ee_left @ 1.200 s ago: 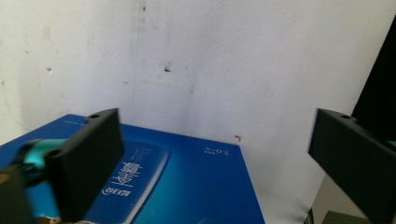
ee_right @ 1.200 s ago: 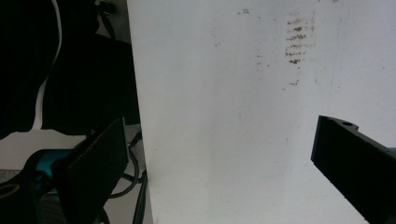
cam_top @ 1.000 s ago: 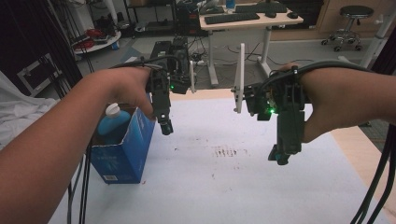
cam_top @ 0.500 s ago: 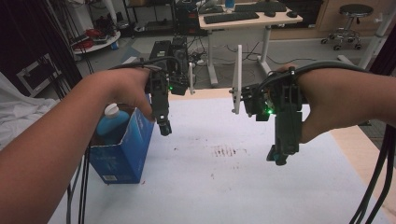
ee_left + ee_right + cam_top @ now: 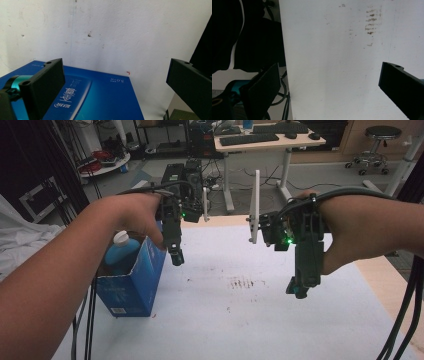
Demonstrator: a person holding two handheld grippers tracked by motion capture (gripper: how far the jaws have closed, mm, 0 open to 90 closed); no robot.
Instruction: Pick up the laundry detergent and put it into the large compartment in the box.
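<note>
A blue carton (image 5: 134, 282) stands open-topped at the table's left edge, and a blue bottle with a white cap (image 5: 120, 246) sticks up out of it. My left gripper (image 5: 176, 256) hangs just right of the carton's top, pointing down. In the left gripper view its jaws are wide apart and empty (image 5: 116, 66), with the carton's printed blue face (image 5: 100, 100) below them. My right gripper (image 5: 298, 290) hovers over the right half of the white table (image 5: 225, 330). It is open too (image 5: 329, 72), with nothing between the jaws.
Brown smudges (image 5: 242, 282) mark the middle of the white tabletop (image 5: 337, 62). The table's near-left edge drops to dark floor and cables (image 5: 249, 37). White antennas (image 5: 255, 205) rise from the grippers. Desks, a stool (image 5: 375, 145) and equipment stand behind.
</note>
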